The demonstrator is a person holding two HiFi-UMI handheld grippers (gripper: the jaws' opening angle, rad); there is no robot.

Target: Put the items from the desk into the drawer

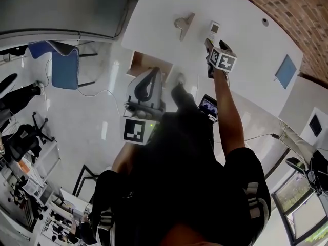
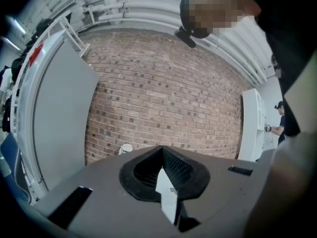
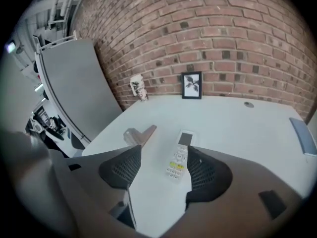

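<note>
Right gripper (image 3: 164, 156) hangs above the remote (image 3: 179, 158), jaws apart, likely to straddle it. Left gripper (image 2: 162, 153), jaws together and empty, idles away from the remote.

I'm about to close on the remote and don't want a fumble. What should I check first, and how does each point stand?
1. Right gripper jaws apart: ok.
2. Remote in line with their gap: ok, though close to one jaw.
3. Tan object apart from the remote: ok.
4. Left gripper away from the remote: ok, jaws together.
5. Drawer open: cannot tell whether the brown recess beside the desk is it.
</note>
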